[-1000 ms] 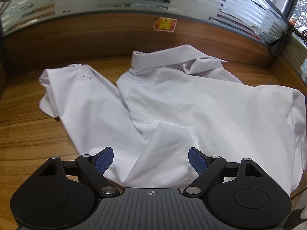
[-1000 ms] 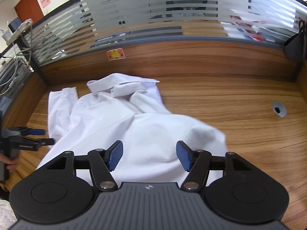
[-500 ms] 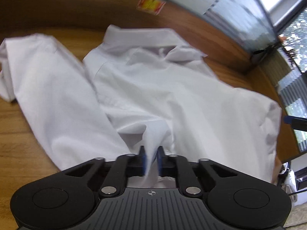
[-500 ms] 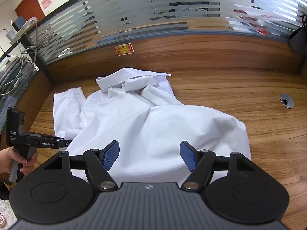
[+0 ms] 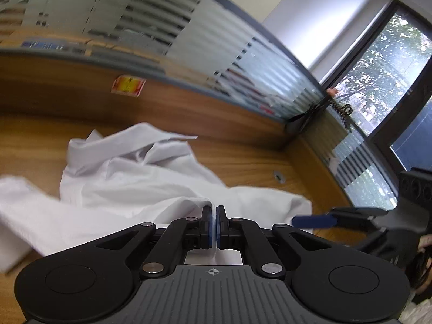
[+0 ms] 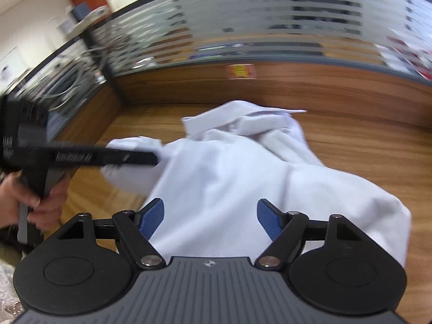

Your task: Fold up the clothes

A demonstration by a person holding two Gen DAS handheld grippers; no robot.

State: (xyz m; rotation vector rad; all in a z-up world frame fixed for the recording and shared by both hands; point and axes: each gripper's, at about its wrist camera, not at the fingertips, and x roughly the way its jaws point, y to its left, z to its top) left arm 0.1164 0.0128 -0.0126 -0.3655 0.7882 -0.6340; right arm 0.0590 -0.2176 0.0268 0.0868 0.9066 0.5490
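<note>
A white collared shirt (image 5: 140, 186) lies rumpled on the wooden desk (image 5: 243, 162). My left gripper (image 5: 214, 220) is shut on a fold of the shirt and holds it lifted off the desk; it also shows in the right wrist view (image 6: 151, 158), gripping cloth at the shirt's left side. My right gripper (image 6: 210, 216) is open and empty, hovering over the shirt's (image 6: 243, 183) near part; one of its blue fingers (image 5: 313, 219) shows at the right in the left wrist view. The collar (image 6: 229, 118) lies at the far end.
A wooden back panel (image 6: 310, 86) with a red-yellow sticker (image 6: 240, 71) and frosted striped glass (image 6: 270, 27) bounds the desk. A cable grommet (image 5: 279, 176) sits in the desk right of the shirt. A window (image 5: 378, 81) is far right.
My left gripper, open a second ago, shut on a shirt fold and has lifted it, tilting up and swinging right. My right gripper stayed open and shifted over the shirt.
</note>
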